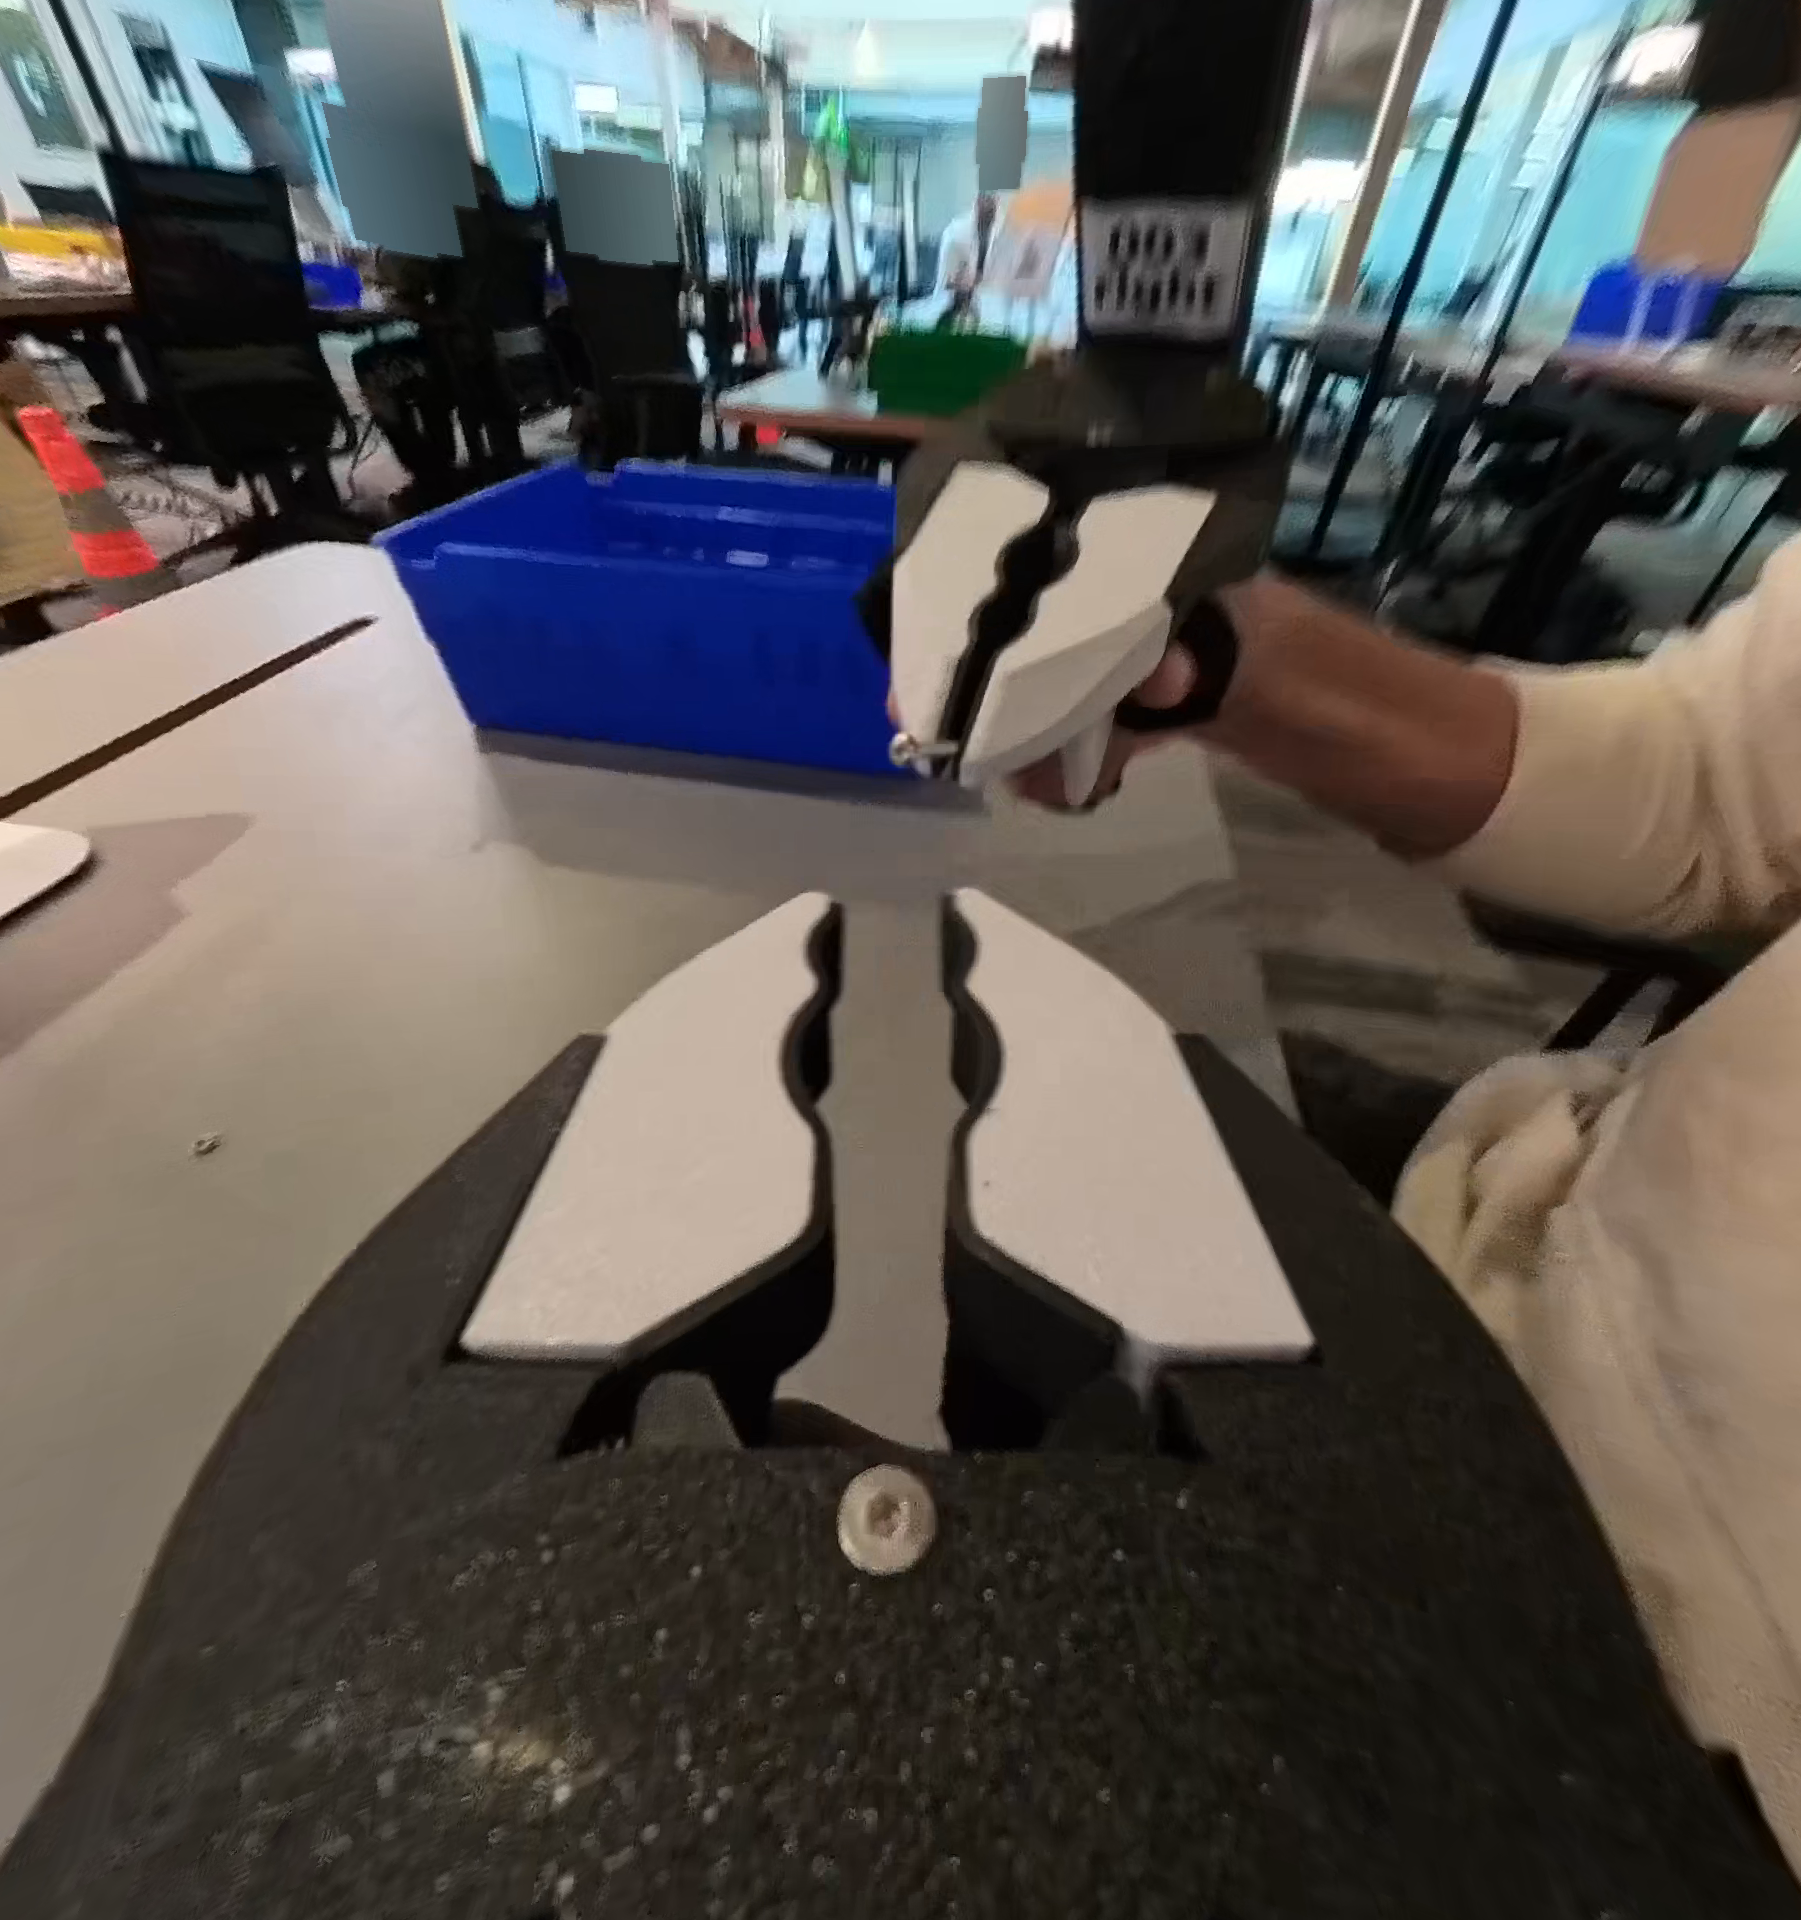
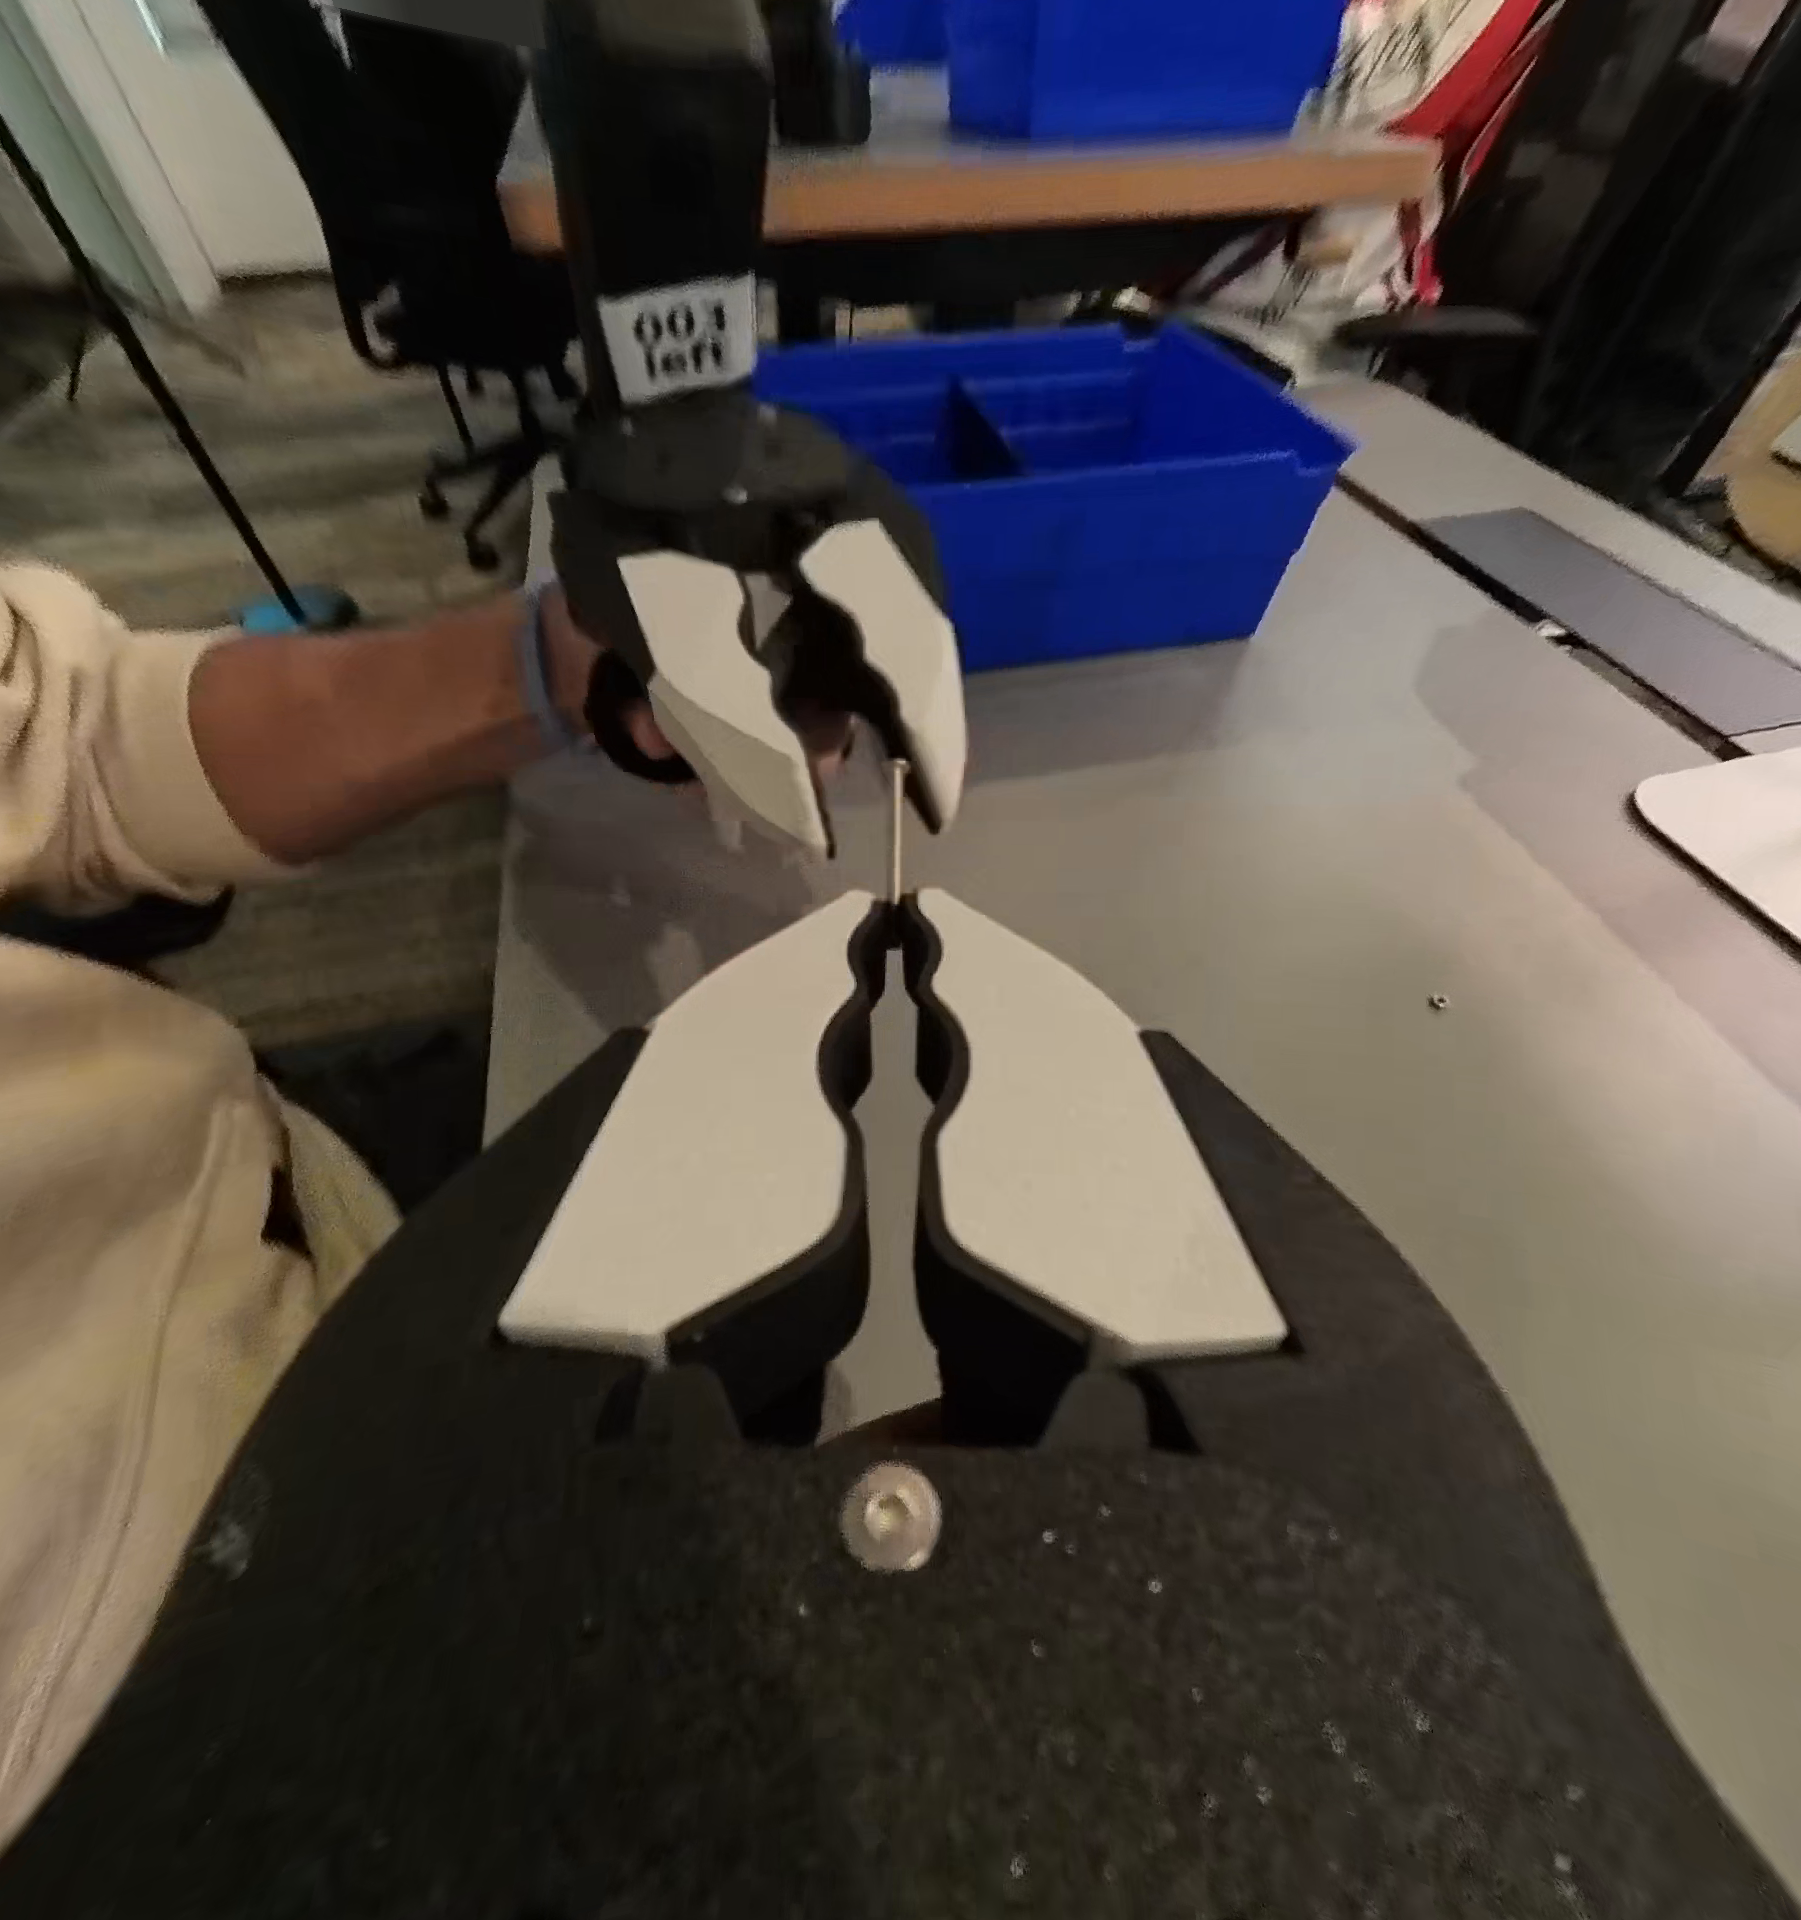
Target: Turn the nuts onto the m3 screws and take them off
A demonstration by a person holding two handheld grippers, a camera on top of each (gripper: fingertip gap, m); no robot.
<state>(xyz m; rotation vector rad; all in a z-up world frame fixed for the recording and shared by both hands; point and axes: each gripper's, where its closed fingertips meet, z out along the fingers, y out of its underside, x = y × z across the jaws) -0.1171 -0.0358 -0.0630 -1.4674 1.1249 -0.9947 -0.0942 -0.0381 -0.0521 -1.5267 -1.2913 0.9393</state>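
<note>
1. Right gripper, white-faced fingers on a black body: jaws pinched nearly together on the slim silver M3 screw, which projects forward from the tips.
2. Left gripper: jaws narrowly parted, empty; in the right wrist view its tips flank the screw's far end.
3. Small silver nut: loose on the grey tabletop, well to the right of the right jaws.
4. Handling, as judged: screw and nut are light, rigid and slippery; grip the nut across its flats.

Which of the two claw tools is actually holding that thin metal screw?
The right gripper pinches the screw between its shut fingertips. The left gripper is open and holds nothing.
</note>
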